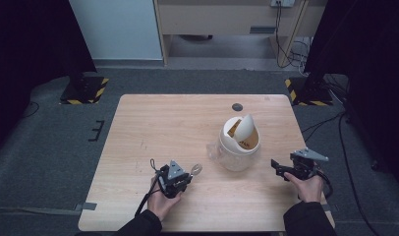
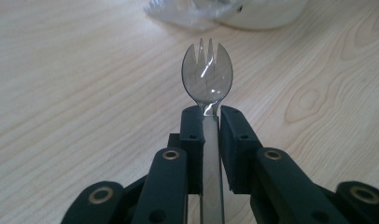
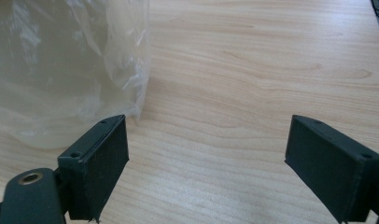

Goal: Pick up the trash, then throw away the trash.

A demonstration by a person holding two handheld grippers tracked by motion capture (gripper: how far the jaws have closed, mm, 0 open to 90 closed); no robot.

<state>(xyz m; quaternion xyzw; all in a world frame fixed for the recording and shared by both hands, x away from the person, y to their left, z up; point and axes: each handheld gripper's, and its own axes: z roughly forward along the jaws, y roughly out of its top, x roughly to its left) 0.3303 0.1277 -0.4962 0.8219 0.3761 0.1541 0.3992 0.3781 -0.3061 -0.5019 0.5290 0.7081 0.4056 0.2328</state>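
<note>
The bench (image 1: 138,128) carries a white bin (image 1: 238,147) with a swing lid (image 1: 244,126) tipped open and a clear liner (image 1: 213,151) spilling at its base. Risk: the spork (image 2: 207,77) is thin and smooth — it may pivot or slip in the grip if it strikes the lid. The left claw (image 2: 210,116) is clenched on the spork's handle, head projecting forward toward the bin. The right claw (image 3: 206,149) stands released — empty, just beside the bin.
</note>
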